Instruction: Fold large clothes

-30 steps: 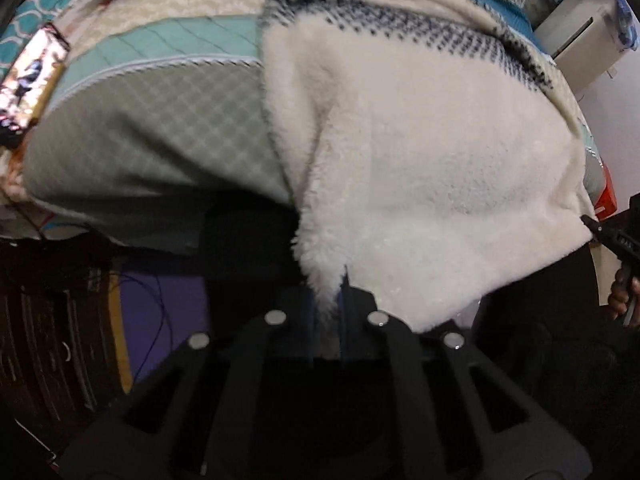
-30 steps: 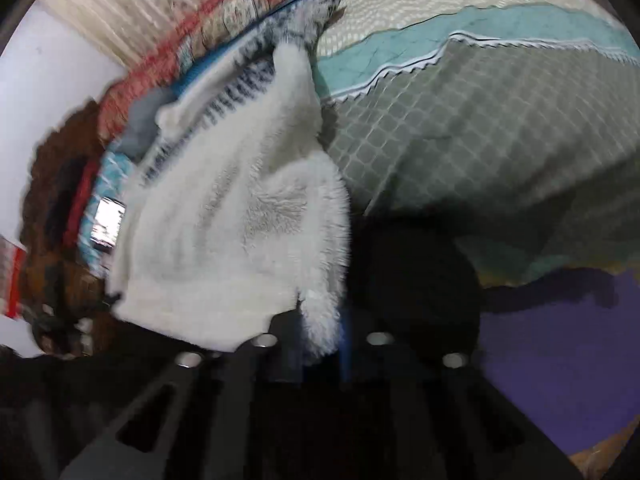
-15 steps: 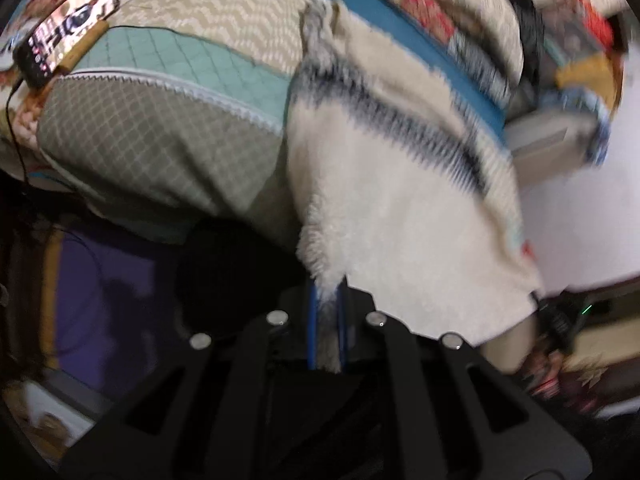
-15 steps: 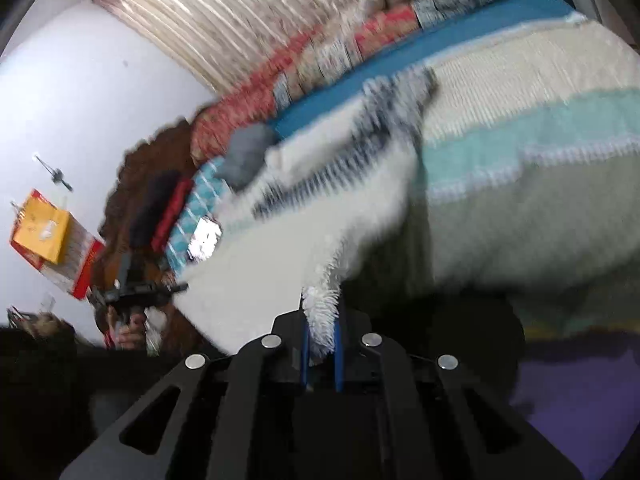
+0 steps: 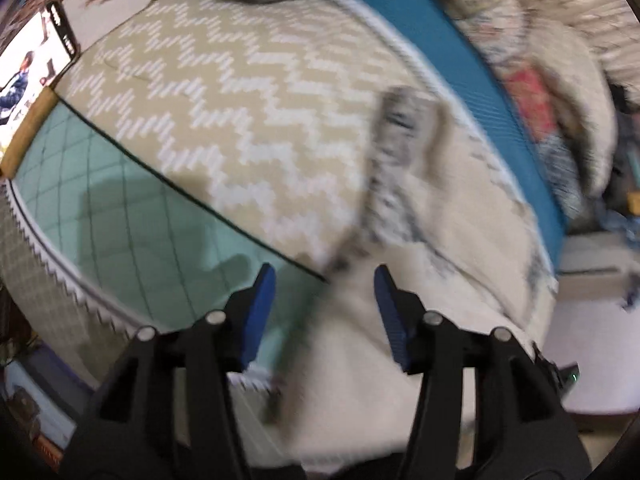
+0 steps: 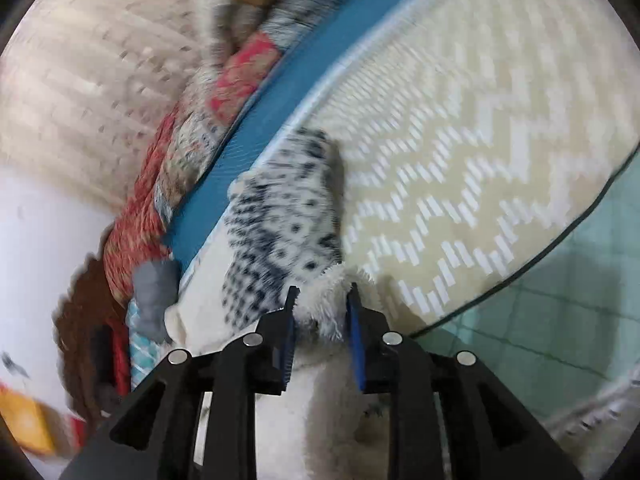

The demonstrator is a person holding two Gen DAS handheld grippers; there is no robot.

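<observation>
Fleece [image 6: 280,236] cream (black-speckled band), fluffy-edged

Both wrist views are evenly and fairly brightly lit by soft indoor light, with no harsh glare on the fabrics. A lit phone screen [image 5: 30,64] at the far left of the left view blows out almost to white. The left gripper [image 5: 324,280] casts a soft dark shadow on the bedspread [image 5: 224,92] just ahead of it; a similar shadow darkens the teal band at the right of the right view. Motion blur smears the fleece garment [image 5: 432,232] and the far right in the left view, and the left side in the right view. Fisheye curvature bends the bedspread's stripes, and black vignette fills the corners.
</observation>
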